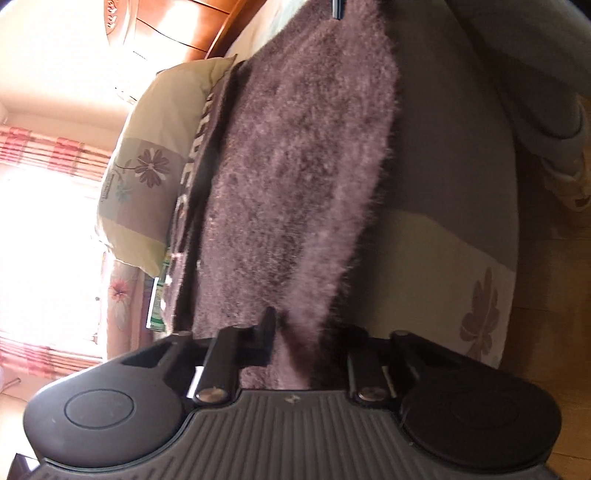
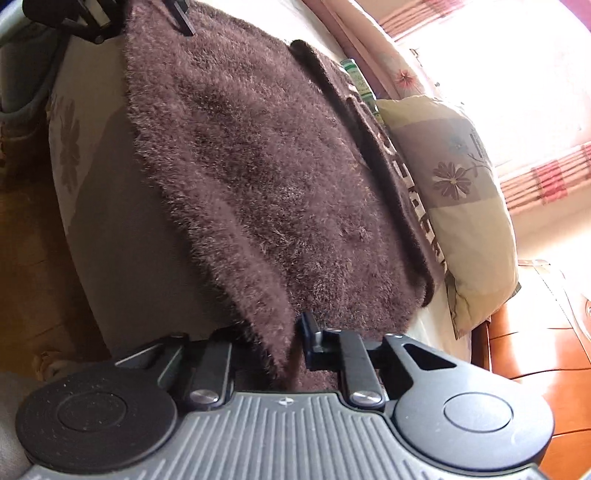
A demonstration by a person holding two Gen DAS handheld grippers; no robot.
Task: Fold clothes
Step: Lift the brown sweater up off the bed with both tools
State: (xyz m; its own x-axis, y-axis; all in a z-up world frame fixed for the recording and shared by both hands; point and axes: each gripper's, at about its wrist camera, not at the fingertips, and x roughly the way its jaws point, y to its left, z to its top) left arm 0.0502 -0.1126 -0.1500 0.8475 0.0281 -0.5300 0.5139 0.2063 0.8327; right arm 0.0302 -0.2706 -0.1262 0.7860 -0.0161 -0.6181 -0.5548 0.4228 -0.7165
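A band of pale block lettering (image 2: 417,199) runs along the far edge of the garment, ahead of the right claw and off to its right; it is too skewed to read. A green-and-white printed packet (image 2: 360,85) shows just beyond that edge, its print too small to make out.

The fuzzy brown sweater (image 2: 266,177) lies spread on the bed (image 2: 110,229), reaching straight ahead from both claws. The left claw (image 1: 295,332) is pinched tight on the near edge of the sweater, the pile bunched between its fingers. The right claw (image 2: 288,343) is likewise clamped on the sweater's edge at the opposite end, with a fold of it rising between the fingers. Each claw shows in the other's view as a dark tip at the far end of the sweater.

A flowered pillow (image 2: 461,195) lies just beyond the sweater, touching its lettered edge. The bed cover is grey and cream with flower prints. A wooden headboard (image 1: 195,26) and orange cabinet (image 2: 535,354) stand past the pillow, beside a bright window with red-striped curtains (image 1: 40,147). A wood floor (image 2: 26,236) shows beside the bed.
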